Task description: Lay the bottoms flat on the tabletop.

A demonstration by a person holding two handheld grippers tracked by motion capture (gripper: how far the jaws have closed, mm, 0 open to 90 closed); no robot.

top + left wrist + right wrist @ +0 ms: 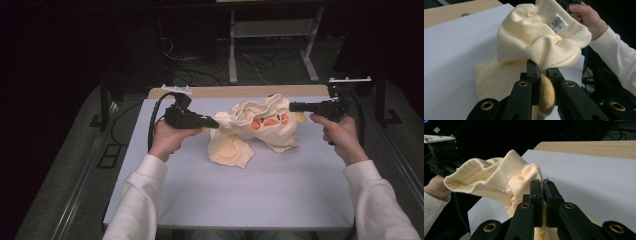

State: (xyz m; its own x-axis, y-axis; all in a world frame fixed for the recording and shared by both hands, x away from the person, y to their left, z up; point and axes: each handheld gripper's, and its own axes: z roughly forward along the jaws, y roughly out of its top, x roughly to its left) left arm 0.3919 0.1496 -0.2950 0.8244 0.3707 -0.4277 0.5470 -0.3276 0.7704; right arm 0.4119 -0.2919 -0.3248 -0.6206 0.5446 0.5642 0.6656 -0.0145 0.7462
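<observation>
A pale yellow knitted garment [272, 136] with orange marks on its front hangs stretched between both grippers, its lower part resting on the white table [225, 195]. My left gripper [216, 123] is shut on the garment's left edge. In the left gripper view the jaws pinch the cream fabric [529, 42] at my left gripper [543, 70], and a mustard-yellow piece hangs down between them. A white label [557, 23] shows inside the ribbed hem. My right gripper [291, 106] is shut on the right edge. The right gripper view has my right gripper [543, 185] clamped on the ribbed cloth [489, 177].
A wooden strip [240, 91] runs along the table's far edge. Beyond it stand a metal frame [232, 50] and loose cables on a dark floor. The person's white-sleeved forearms [142, 195] come in at both lower corners.
</observation>
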